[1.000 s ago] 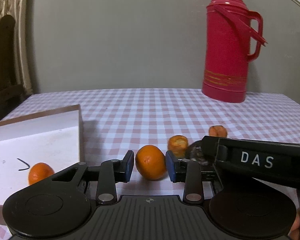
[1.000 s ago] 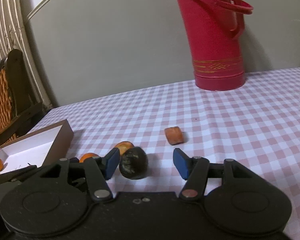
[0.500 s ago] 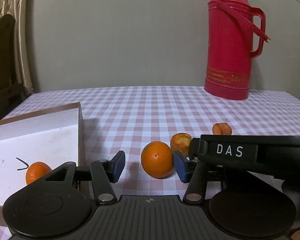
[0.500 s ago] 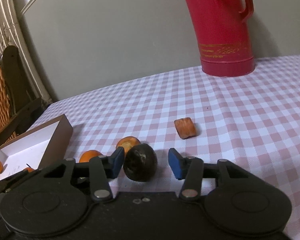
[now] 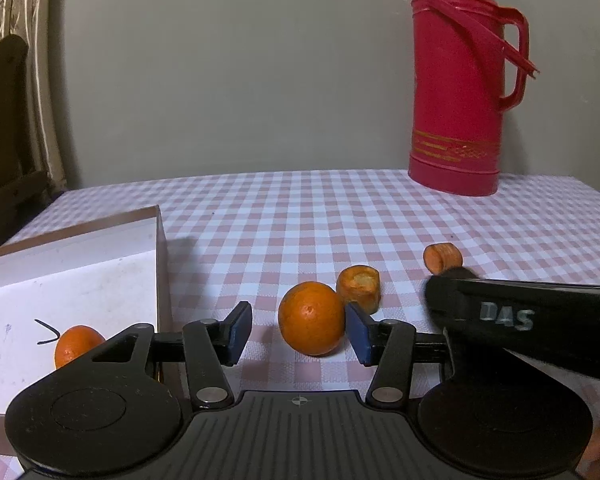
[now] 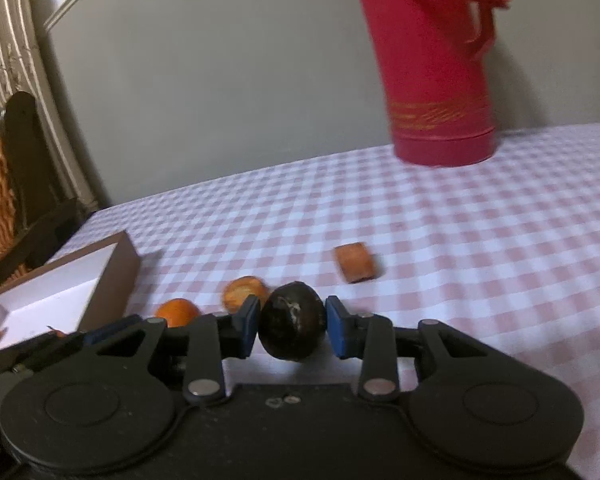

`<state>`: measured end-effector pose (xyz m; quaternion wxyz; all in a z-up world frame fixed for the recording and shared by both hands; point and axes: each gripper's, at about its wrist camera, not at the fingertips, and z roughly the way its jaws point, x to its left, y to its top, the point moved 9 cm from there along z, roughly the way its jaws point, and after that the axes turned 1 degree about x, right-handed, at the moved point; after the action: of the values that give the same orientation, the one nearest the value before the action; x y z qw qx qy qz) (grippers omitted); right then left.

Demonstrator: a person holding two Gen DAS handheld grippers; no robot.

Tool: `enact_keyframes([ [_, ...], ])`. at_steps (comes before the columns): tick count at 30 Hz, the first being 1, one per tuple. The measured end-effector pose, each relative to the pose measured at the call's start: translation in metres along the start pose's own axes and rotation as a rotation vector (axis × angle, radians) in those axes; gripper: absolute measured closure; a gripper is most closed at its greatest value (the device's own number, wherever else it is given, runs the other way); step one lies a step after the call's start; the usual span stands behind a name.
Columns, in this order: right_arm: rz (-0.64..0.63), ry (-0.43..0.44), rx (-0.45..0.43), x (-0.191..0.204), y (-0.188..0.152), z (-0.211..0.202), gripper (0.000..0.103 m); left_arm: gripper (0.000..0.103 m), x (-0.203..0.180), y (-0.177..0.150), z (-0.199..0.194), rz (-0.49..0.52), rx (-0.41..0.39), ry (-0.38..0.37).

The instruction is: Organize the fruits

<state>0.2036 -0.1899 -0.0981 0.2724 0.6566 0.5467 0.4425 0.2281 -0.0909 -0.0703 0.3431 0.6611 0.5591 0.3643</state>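
My left gripper (image 5: 298, 330) is open around an orange (image 5: 311, 318) that rests on the checked tablecloth, touching its right pad. A second orange (image 5: 76, 344) lies in the white box (image 5: 72, 264) at the left. Two orange cut pieces (image 5: 359, 288) (image 5: 442, 257) lie beyond. My right gripper (image 6: 292, 326) is shut on a dark round fruit (image 6: 293, 326), both blue pads against it. In the right wrist view the orange (image 6: 177, 312), the cut pieces (image 6: 244, 291) (image 6: 355, 267) and the box (image 6: 60, 292) lie to the left and ahead.
A tall red thermos (image 5: 458, 88) stands at the back right of the table, also in the right wrist view (image 6: 432, 76). A dark wooden chair (image 6: 16, 184) stands at the left. The right gripper's body (image 5: 520, 320) crosses the left wrist view at right.
My left gripper opened wider and pulled back from the orange. My right gripper moved forward around the dark fruit and closed on it.
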Motion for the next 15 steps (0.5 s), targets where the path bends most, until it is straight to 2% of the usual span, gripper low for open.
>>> enact_keyframes([
  [3,0.003,-0.035,0.000,-0.012,0.001,-0.004,0.076,0.052,-0.005,0.000,-0.001,0.014,-0.004,0.002],
  [4,0.003,-0.041,-0.001,-0.014,0.001,-0.005,0.079,0.052,-0.006,-0.001,0.000,0.019,-0.002,0.003],
  [8,-0.002,-0.041,0.005,-0.016,-0.001,-0.005,0.079,0.053,-0.008,-0.002,0.004,0.016,0.023,-0.009],
  [12,0.003,-0.039,0.013,-0.017,-0.002,-0.002,0.076,0.065,-0.005,-0.003,0.006,-0.004,0.035,-0.013],
  [15,0.023,-0.034,0.012,-0.017,-0.002,0.001,0.075,0.066,-0.004,-0.004,0.007,-0.009,0.034,-0.015],
])
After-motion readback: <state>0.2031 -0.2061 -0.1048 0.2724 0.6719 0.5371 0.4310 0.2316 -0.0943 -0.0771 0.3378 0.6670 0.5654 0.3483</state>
